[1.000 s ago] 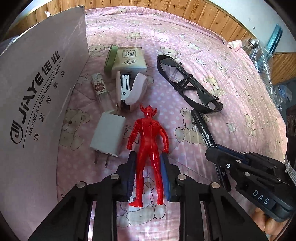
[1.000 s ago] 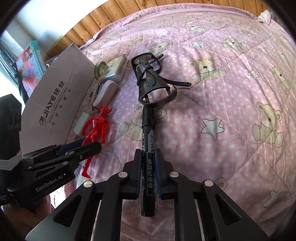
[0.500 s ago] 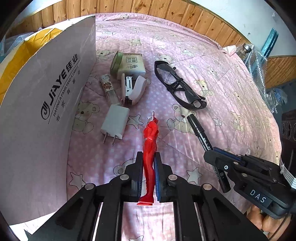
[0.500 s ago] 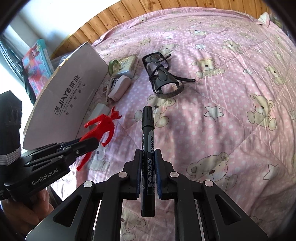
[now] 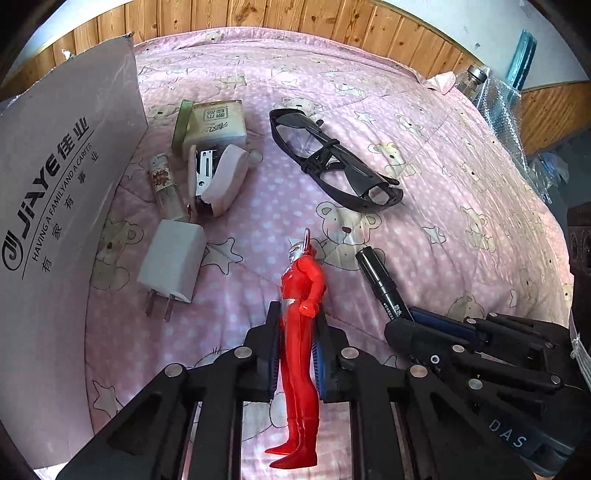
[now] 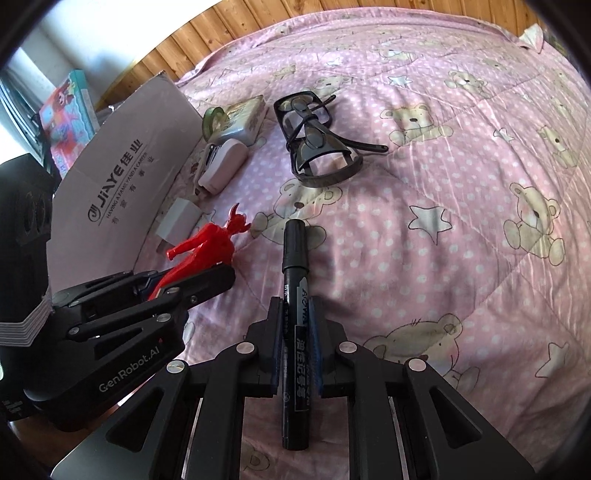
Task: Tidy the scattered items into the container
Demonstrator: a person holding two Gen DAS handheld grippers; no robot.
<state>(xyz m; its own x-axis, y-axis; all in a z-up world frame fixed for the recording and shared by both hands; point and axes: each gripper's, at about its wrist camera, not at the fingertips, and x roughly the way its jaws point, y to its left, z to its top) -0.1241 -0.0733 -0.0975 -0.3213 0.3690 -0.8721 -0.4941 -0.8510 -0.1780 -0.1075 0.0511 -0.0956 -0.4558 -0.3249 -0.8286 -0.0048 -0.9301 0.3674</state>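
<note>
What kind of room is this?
Most likely a bedroom: the items lie on a pink teddy-bear quilt, wooden wall panelling runs behind it, and a children's picture box leans nearby.

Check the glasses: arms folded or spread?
Folded. In the left wrist view both arms of the glasses lie crossed over the lenses; the right wrist view shows them crossed too, one tip poking out sideways.

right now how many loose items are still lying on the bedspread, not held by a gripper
5: the glasses, the green-lidded box near the cardboard box, the stapler in front of it, the small bottle and the white charger. More may be hidden.
</note>
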